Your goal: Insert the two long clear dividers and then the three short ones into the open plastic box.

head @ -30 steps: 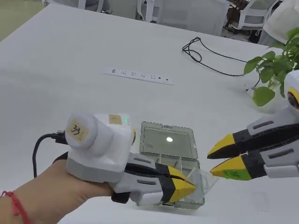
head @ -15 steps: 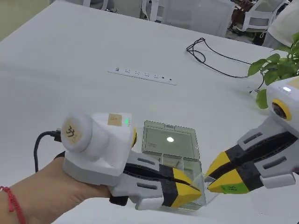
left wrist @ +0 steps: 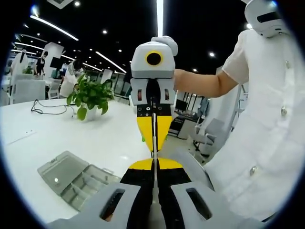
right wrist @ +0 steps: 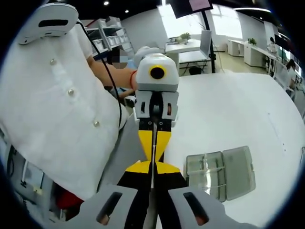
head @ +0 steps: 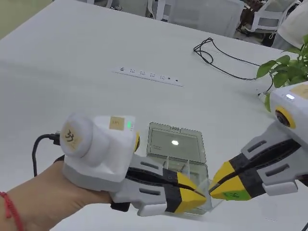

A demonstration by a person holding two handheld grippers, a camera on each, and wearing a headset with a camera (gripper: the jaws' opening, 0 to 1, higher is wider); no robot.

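Note:
The clear plastic box (head: 192, 169) lies on the white table with its lid (head: 175, 144) folded open behind it, and some dividers stand inside. Just to its right, above the table, my left gripper (head: 201, 196) and right gripper (head: 212, 187) meet tip to tip. A small clear divider (head: 210, 189) sits between them, both sets of jaws closed on it. In the left gripper view my left gripper (left wrist: 154, 164) faces the right gripper (left wrist: 154, 145), with the box (left wrist: 76, 179) at lower left. In the right gripper view my right gripper (right wrist: 153, 166) faces the left gripper (right wrist: 153, 155), the box (right wrist: 219, 171) to the right.
A white power strip (head: 148, 77) lies on the table beyond the box. A black cable (head: 211, 55) loops at the back right beside a green plant (head: 284, 72). Office chairs stand past the far table edge. The person's white shirt is close behind each gripper.
My right gripper has come in from the right with its jaws apart and shut on the divider at my left gripper's tips. The left gripper has barely moved.

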